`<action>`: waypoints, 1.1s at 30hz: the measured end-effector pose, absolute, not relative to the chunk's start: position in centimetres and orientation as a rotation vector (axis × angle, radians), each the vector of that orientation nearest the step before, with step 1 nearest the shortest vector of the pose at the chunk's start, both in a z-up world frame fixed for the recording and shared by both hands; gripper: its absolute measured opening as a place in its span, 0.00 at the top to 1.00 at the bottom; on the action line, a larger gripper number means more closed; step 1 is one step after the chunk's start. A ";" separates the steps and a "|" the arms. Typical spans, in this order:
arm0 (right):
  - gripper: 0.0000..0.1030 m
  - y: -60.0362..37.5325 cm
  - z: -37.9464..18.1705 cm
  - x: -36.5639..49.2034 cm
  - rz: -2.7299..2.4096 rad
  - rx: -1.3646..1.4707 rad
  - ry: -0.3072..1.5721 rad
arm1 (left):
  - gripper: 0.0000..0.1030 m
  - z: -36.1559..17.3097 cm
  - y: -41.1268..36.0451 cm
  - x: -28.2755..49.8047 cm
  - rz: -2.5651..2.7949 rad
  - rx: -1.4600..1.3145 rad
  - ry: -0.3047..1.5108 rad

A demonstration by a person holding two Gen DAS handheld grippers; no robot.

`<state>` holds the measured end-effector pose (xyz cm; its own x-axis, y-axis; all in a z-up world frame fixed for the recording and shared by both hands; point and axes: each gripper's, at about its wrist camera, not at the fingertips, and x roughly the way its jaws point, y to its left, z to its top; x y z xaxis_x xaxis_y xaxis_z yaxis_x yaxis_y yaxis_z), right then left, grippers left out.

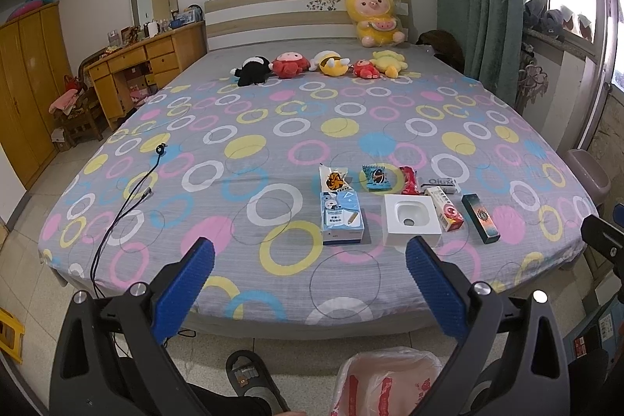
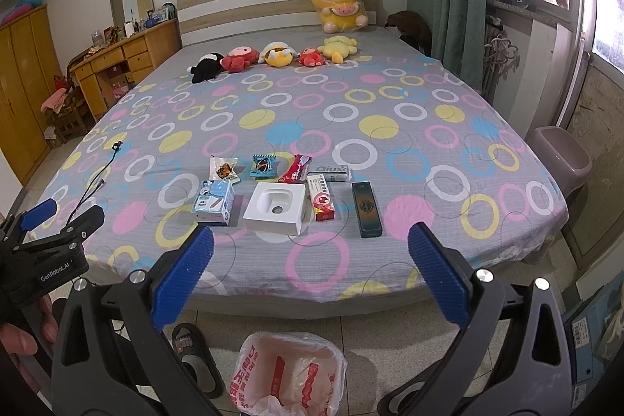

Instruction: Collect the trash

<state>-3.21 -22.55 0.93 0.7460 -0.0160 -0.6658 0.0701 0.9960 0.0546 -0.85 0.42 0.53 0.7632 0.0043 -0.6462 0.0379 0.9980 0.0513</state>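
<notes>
Eight bits of litter lie near the foot of my bed (image 2: 390, 143), and with both grippers (image 1: 310, 262) (image 2: 311, 248) spread and empty I'd pinch the stiff, light white box (image 2: 275, 207) by its edge, then the crinkly, slippery wrappers (image 2: 262, 166).

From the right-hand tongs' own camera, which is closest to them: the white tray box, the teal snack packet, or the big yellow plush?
1. White tray box: near bed edge, just ahead of the right tongs.
2. Teal snack packet: behind it, slightly left.
3. Big yellow plush: far off, against the headboard.
</notes>
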 end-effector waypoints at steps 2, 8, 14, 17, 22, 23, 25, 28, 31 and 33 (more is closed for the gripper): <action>0.05 -22.6 0.9 -3.2 -0.047 0.079 0.727 | 0.07 0.5 0.4 -0.8 -0.018 0.067 0.702; 0.05 -22.7 0.9 -3.3 -0.047 0.079 0.727 | 0.07 0.4 0.5 -0.8 -0.021 0.063 0.705; 0.05 -22.7 0.9 -3.3 -0.047 0.082 0.730 | 0.07 0.4 0.4 -0.9 -0.020 0.068 0.706; 0.05 -22.7 0.9 -3.2 -0.048 0.077 0.727 | 0.07 0.4 0.6 -1.1 -0.020 0.067 0.708; 0.05 -23.0 0.7 -3.2 -0.054 0.079 0.732 | 0.07 0.0 0.4 -0.9 -0.023 0.071 0.709; 0.05 -23.2 0.7 -3.2 -0.057 0.079 0.733 | 0.07 -0.1 0.4 -1.0 -0.024 0.072 0.711; 0.05 -23.4 0.7 -3.3 -0.061 0.074 0.733 | 0.07 -0.2 0.2 -1.0 -0.026 0.073 0.714; 0.05 -24.0 0.8 -2.8 -0.063 0.071 0.741 | 0.07 -1.1 -0.2 -0.3 -0.039 0.084 0.727; 0.05 -24.6 1.2 -1.8 -0.047 0.076 0.758 | 0.07 -2.0 -0.6 0.8 -0.049 0.097 0.747; 0.05 -25.2 1.4 -0.9 -0.051 0.072 0.768 | 0.07 -2.5 -1.1 2.3 -0.050 0.111 0.768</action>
